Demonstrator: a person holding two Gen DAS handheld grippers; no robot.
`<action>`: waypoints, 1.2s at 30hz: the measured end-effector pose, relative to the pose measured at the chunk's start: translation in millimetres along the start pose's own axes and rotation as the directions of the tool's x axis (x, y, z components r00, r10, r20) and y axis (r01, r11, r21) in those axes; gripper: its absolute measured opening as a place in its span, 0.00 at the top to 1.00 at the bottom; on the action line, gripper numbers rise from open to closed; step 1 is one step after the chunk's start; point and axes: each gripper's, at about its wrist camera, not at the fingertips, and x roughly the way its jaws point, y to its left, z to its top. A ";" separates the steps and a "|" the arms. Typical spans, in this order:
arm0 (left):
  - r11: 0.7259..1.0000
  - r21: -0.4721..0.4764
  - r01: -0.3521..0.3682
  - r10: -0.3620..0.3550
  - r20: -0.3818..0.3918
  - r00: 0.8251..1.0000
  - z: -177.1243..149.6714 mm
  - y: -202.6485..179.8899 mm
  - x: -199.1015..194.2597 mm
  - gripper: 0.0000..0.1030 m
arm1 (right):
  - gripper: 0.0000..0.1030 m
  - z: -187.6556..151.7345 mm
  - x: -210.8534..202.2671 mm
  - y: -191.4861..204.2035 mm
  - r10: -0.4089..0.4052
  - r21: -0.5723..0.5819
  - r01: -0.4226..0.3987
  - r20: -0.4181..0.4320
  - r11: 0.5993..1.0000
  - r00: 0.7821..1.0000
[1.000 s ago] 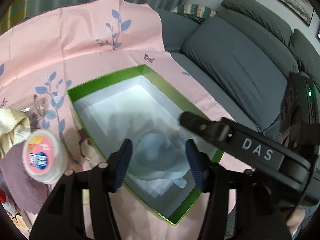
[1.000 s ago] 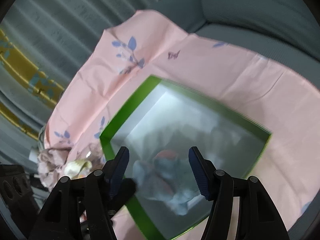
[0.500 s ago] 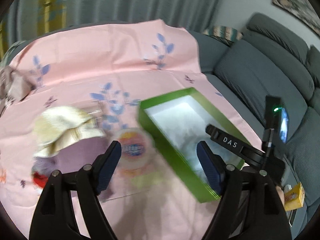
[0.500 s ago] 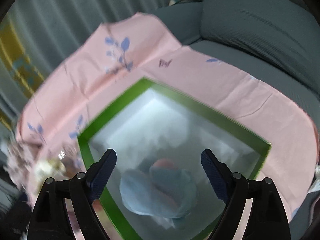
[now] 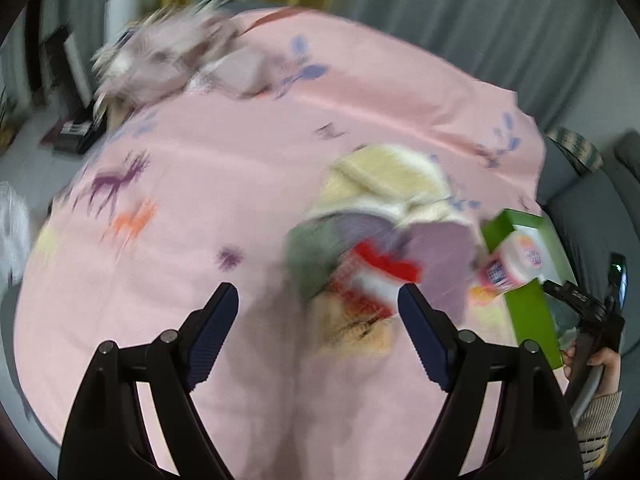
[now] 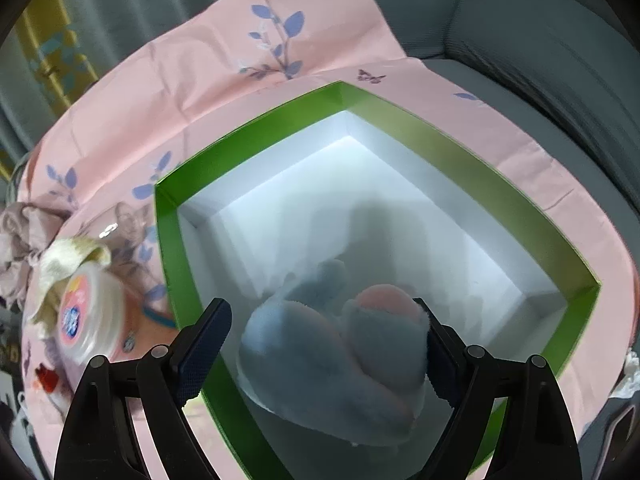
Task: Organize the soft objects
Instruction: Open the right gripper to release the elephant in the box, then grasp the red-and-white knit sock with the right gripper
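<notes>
A blue and pink plush toy (image 6: 336, 360) was seen lying inside the green box (image 6: 256, 132), between the spread fingers of the right gripper (image 6: 324, 344). The left gripper (image 5: 318, 336), its jaws opening and empty, was held above the pink cloth (image 5: 200, 184) near piled soft items (image 5: 376, 232)

fuzzy blue-and-pink plush toy (image 6: 340, 364), green box (image 6: 472, 168) looks like smooth card with matt white insides, thin creased pink printed cloth (image 5: 224, 168), glossy plastic tub (image 6: 90, 316), fluffy cream knit (image 5: 384, 184), ribbed matt blue gripper pads (image 5: 212, 332)
</notes>
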 end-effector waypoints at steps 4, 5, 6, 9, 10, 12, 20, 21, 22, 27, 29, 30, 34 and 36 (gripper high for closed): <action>0.999 -0.008 -0.036 0.035 -0.070 0.997 -23.1 24.8 10.6 0.21 | 0.14 -9.7 -0.1 2.7 0.091 0.037 -0.089 -0.051 0.995 0.995; 0.998 -0.008 -0.054 0.054 -0.074 0.996 -28.8 27.6 11.5 0.21 | 0.14 -11.3 -2.6 4.4 0.086 0.034 -0.085 -0.040 0.996 0.995; 0.998 -0.013 -0.057 0.056 -0.078 0.995 -32.0 29.4 12.3 0.21 | 0.14 -11.7 -4.9 5.5 0.082 0.030 -0.081 -0.027 0.996 0.996; 0.999 -0.041 -0.027 0.023 -0.096 0.995 -38.2 37.6 14.4 0.21 | 0.14 -13.1 -11.3 9.1 0.087 0.027 -0.087 0.002 0.996 0.996; 0.999 -0.038 -0.019 0.015 -0.101 0.995 -39.8 35.8 15.6 0.21 | 0.14 -14.2 -11.7 10.5 0.087 0.028 -0.087 0.002 0.996 0.996; 1.000 -0.023 -0.017 0.014 -0.101 0.995 -39.9 33.8 17.0 0.21 | 0.14 -15.0 -10.6 14.0 0.087 0.021 -0.087 -0.008 0.996 0.996; 0.999 -0.002 0.032 -0.032 -0.091 0.995 -33.0 20.6 20.7 0.14 | 0.14 -14.9 -44.3 26.0 0.001 -0.008 0.000 0.118 1.000 0.993; 0.999 0.001 0.038 -0.038 -0.089 0.995 -31.5 19.0 21.5 0.12 | 0.14 -15.0 -56.2 34.7 -0.006 -0.048 0.014 0.159 0.999 0.987; 0.999 0.005 0.046 -0.046 -0.087 0.995 -30.0 17.3 22.5 0.09 | 0.14 -14.8 -65.6 43.1 0.012 -0.078 0.002 0.183 0.997 0.983; 0.995 0.022 0.093 -0.091 -0.072 0.993 -18.0 4.5 30.2 0.08 | 0.13 -16.6 -95.3 89.9 0.276 -0.179 -0.249 0.149 0.952 0.949; 0.990 0.020 0.142 -0.140 -0.070 0.988 -12.3 -0.7 36.8 0.08 | 0.13 -19.3 -94.5 116.1 0.381 -0.219 -0.354 0.091 0.909 0.920; 0.985 0.009 0.175 -0.174 -0.080 0.982 -8.6 -3.2 43.6 0.08 | 0.13 -22.0 -90.2 129.1 0.407 -0.232 -0.385 0.051 0.893 0.912; 0.977 -0.004 0.215 -0.214 -0.112 0.970 0.4 -11.9 64.3 0.08 | 0.13 -34.6 -66.8 175.1 0.456 -0.279 -0.459 -0.081 0.843 0.886; 0.979 0.023 0.200 -0.197 -0.107 0.975 2.1 -17.5 70.6 0.10 | 0.13 -35.7 -51.5 194.5 0.489 -0.277 -0.513 -0.156 0.812 0.858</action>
